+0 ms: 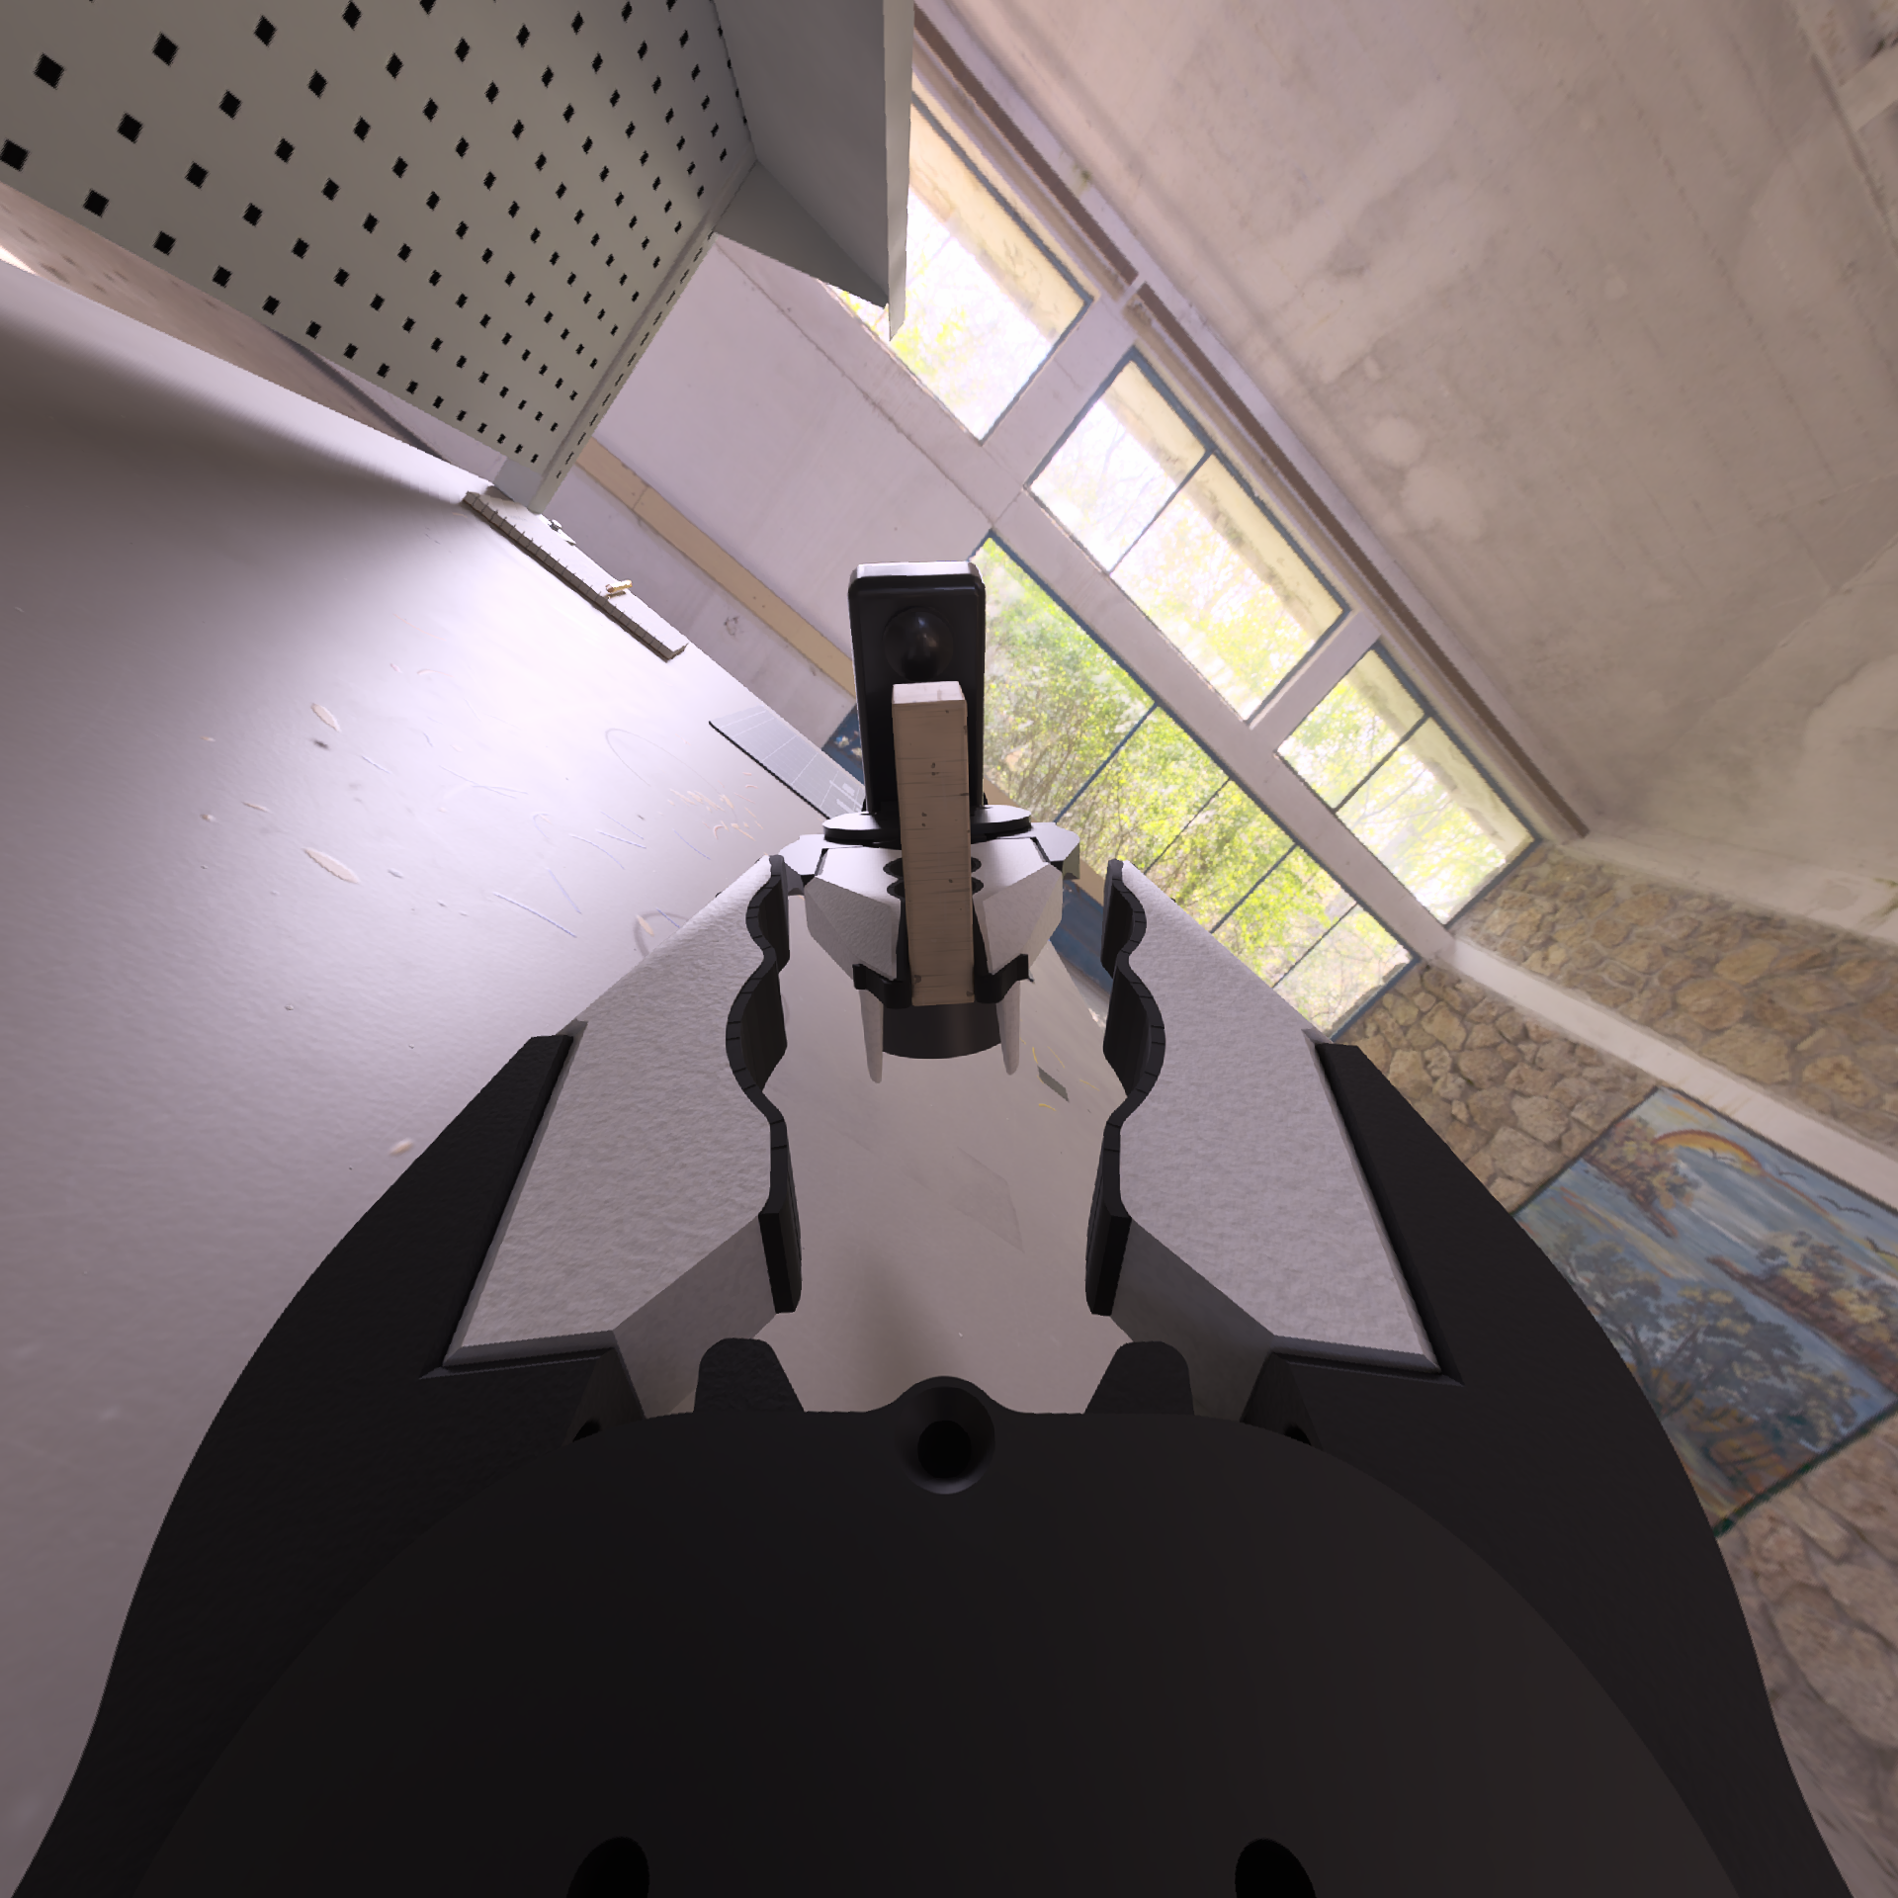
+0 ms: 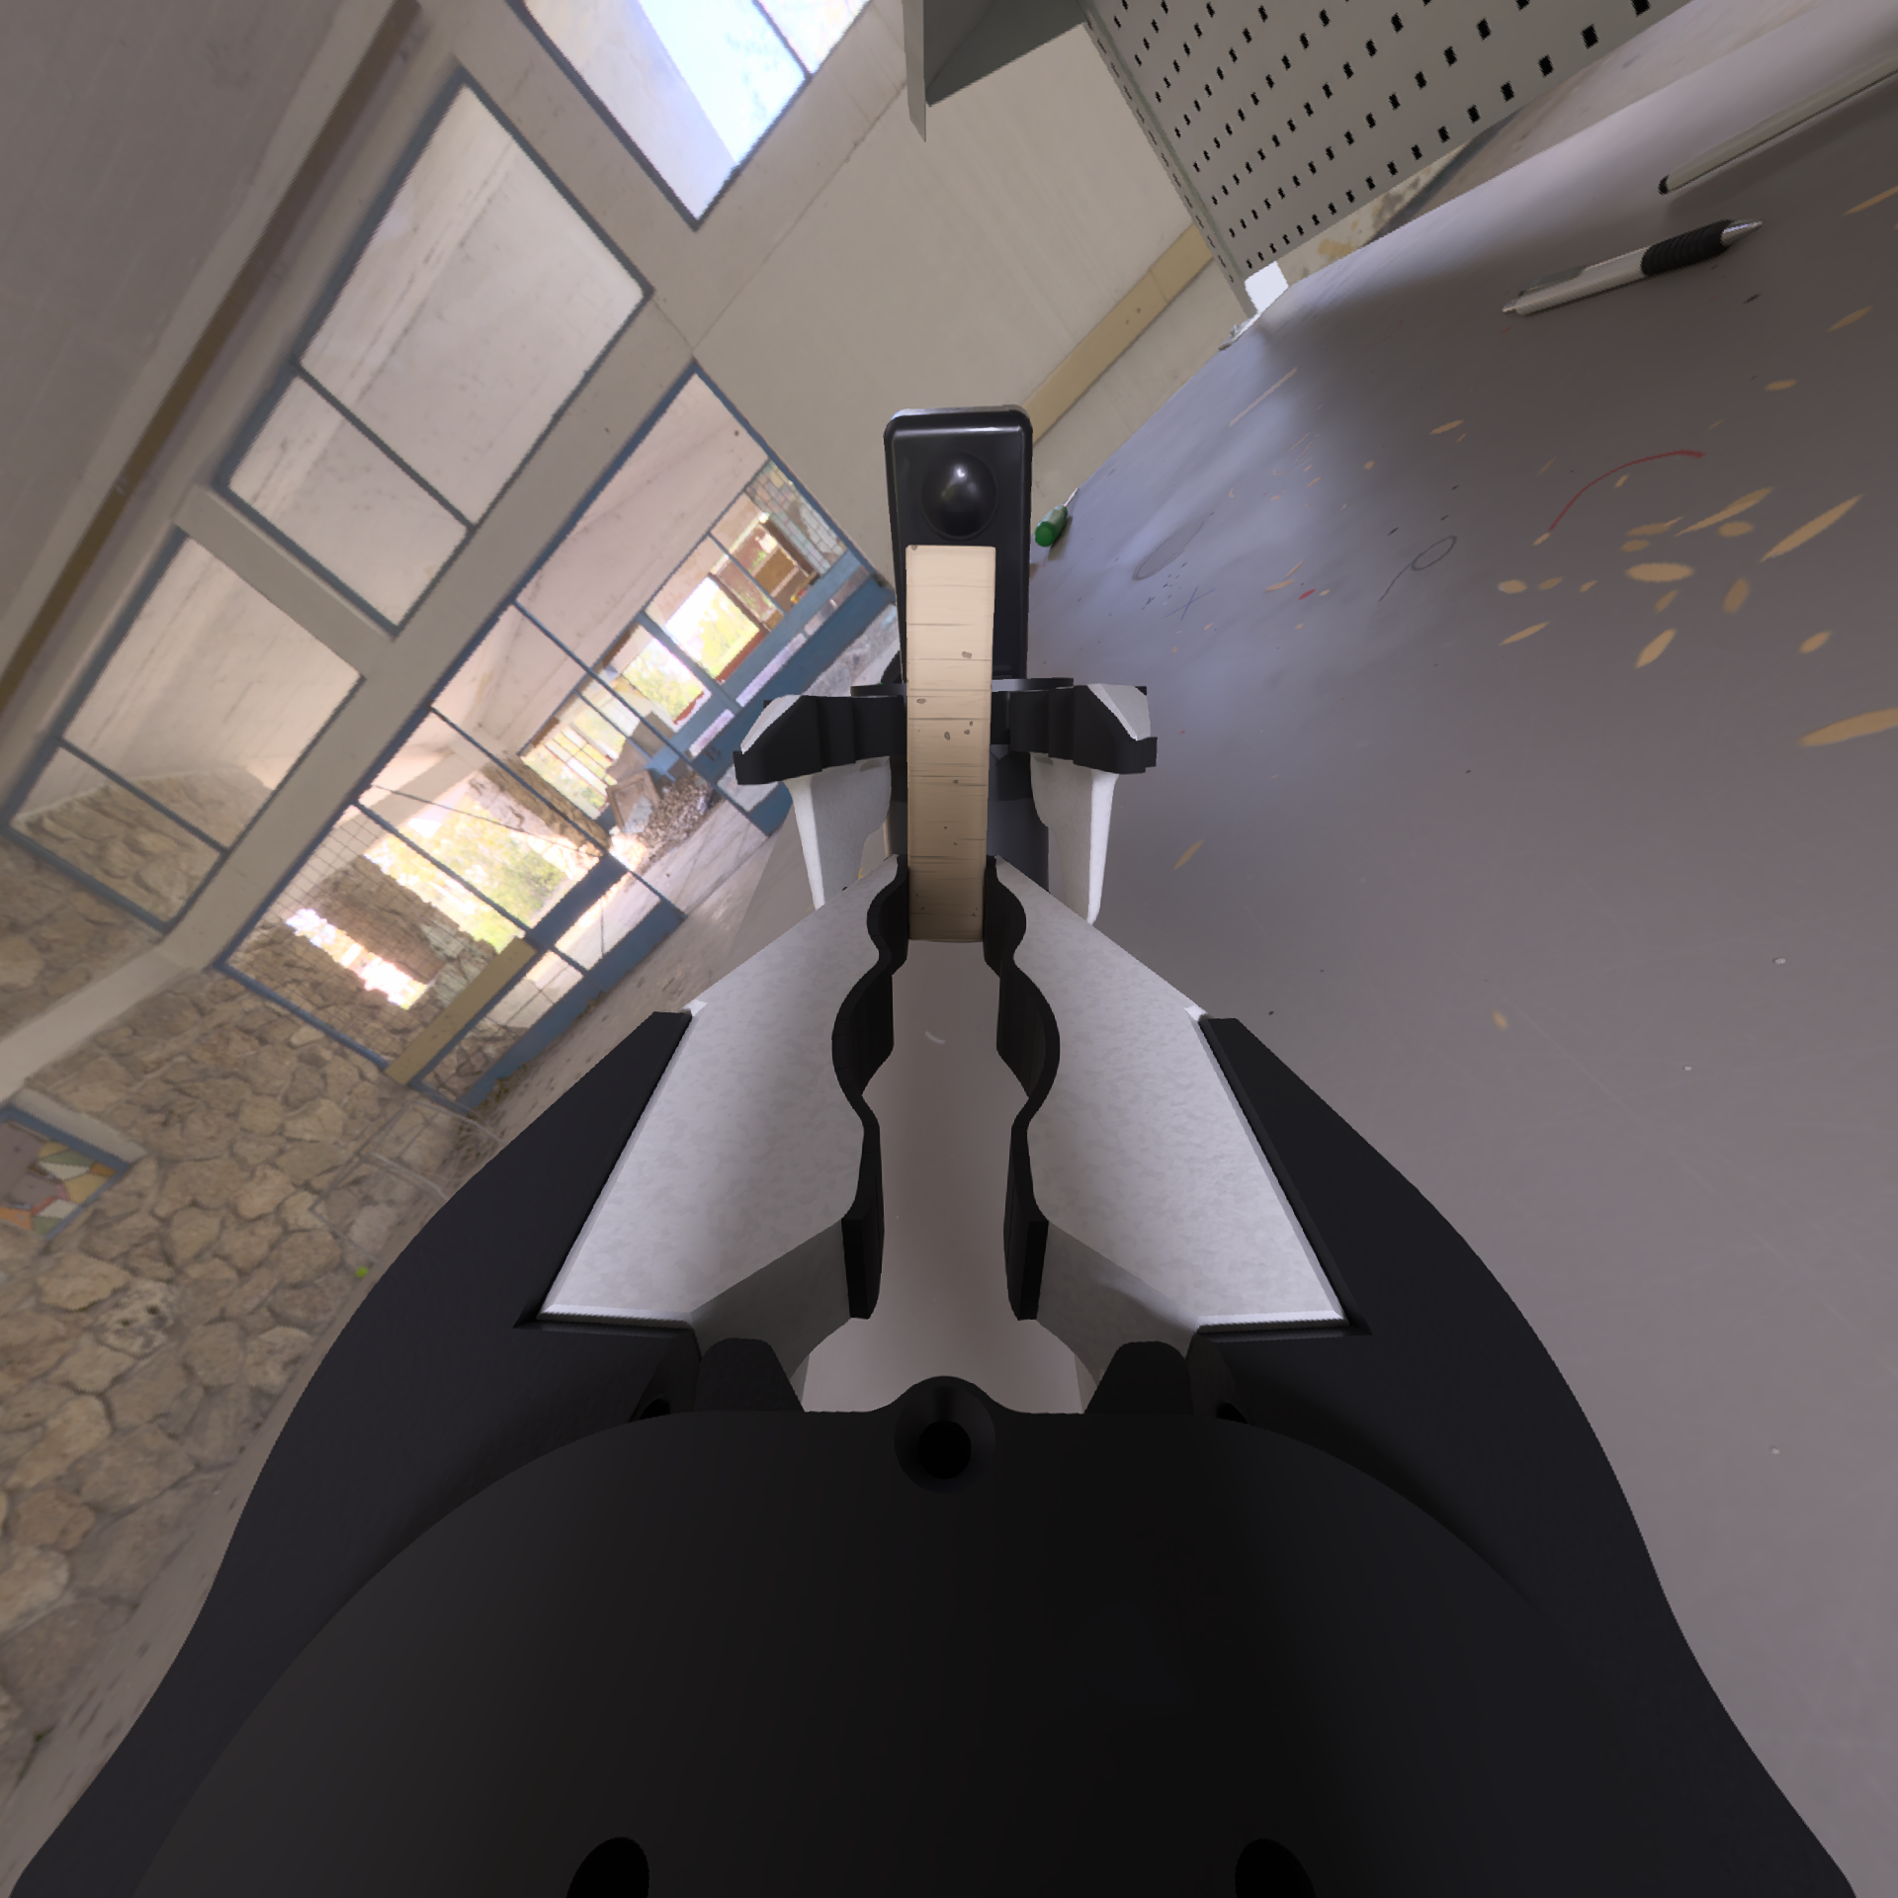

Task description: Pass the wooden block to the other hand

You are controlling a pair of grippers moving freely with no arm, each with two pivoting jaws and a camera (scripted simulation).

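The wooden block point(image 2: 950, 739) is a pale, narrow slab held in the air. My right gripper point(image 2: 945, 888) is shut on its near end. In the left wrist view the block point(image 1: 937, 822) stands on end in front of me, with the right gripper point(image 1: 940, 981) clamped on its lower part. My left gripper point(image 1: 950, 873) is open wide. In the right wrist view the left gripper point(image 2: 955, 842) faces me, with one finger on each side of the block's far half and a gap on both sides.
A grey table top point(image 2: 1541, 924) with wood shavings and pen marks lies beside both grippers. A pen point(image 2: 1633, 265) and a small green object point(image 2: 1050, 529) lie on it. A perforated panel point(image 1: 359, 205) stands at its back, with a ruler-like strip point(image 1: 575, 570) nearby.
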